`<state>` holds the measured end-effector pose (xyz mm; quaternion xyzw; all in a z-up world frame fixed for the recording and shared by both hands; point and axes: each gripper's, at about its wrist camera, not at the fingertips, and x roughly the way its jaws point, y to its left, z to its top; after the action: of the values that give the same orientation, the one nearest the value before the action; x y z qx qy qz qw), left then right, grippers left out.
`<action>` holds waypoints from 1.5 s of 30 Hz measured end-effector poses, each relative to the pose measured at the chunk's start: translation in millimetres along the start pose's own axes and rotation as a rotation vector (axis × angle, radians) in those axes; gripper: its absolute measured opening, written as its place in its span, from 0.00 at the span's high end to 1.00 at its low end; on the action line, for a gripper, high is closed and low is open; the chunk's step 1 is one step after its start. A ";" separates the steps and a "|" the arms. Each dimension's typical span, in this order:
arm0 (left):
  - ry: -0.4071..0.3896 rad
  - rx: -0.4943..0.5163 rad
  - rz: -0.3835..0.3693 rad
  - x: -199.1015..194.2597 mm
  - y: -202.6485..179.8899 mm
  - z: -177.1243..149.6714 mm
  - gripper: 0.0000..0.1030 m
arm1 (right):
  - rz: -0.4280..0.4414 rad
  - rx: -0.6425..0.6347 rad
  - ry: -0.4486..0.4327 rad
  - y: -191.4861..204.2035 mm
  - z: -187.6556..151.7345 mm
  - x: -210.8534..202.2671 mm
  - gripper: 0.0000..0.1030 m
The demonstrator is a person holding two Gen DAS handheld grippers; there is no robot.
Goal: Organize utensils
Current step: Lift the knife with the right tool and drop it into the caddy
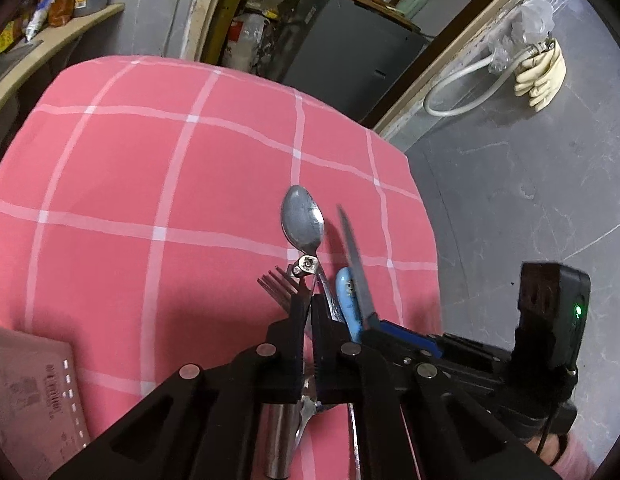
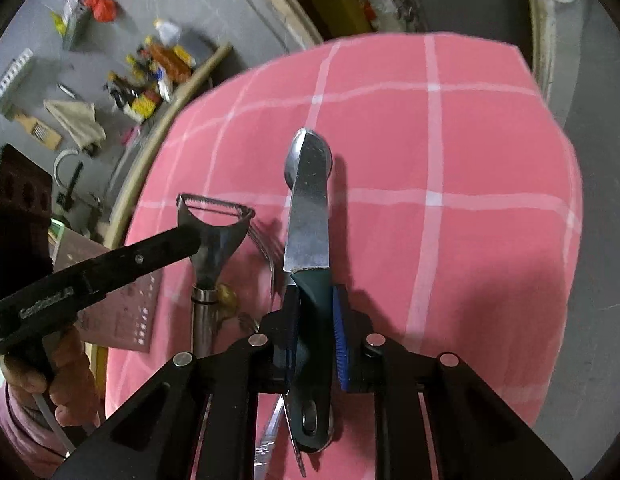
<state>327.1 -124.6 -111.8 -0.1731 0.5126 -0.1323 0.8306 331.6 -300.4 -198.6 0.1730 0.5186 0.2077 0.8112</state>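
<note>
Right gripper (image 2: 312, 336) is clamped on the handle of a knife (image 2: 308, 216), blade pointing forward above the pink checked surface (image 2: 470, 152). Left gripper (image 1: 308, 280) is closed on a peeler (image 2: 214, 236), lifted clear, judged ready for sorting. Spoon (image 1: 302, 218) and fork (image 1: 278, 284) lie below.

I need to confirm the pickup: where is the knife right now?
In the right wrist view the knife is clamped by its dark handle in the right gripper, its blade pointing over the spoon, with the peeler to its left.
</note>
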 end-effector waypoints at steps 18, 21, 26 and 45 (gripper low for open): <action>-0.328 0.043 -0.058 -127.0 -0.3 11.6 0.98 | 0.086 -0.033 -0.460 61.3 7.8 -110.3 0.86; -0.399 0.055 -0.056 -163.3 4.8 14.8 0.98 | 0.137 -0.060 -0.514 94.6 14.1 -116.9 0.86; -0.504 0.090 -0.011 -225.9 14.1 16.5 0.98 | 0.243 -0.097 -0.585 147.1 17.4 -120.2 0.86; -0.532 0.115 0.169 -261.1 100.0 -20.1 0.98 | 0.384 -0.194 -0.568 231.5 -31.7 -21.5 0.86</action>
<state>198.5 66.5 48.0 -0.1110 0.2807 -0.0413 0.9525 258.1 -111.8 -80.0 0.2403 0.2083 0.3482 0.8818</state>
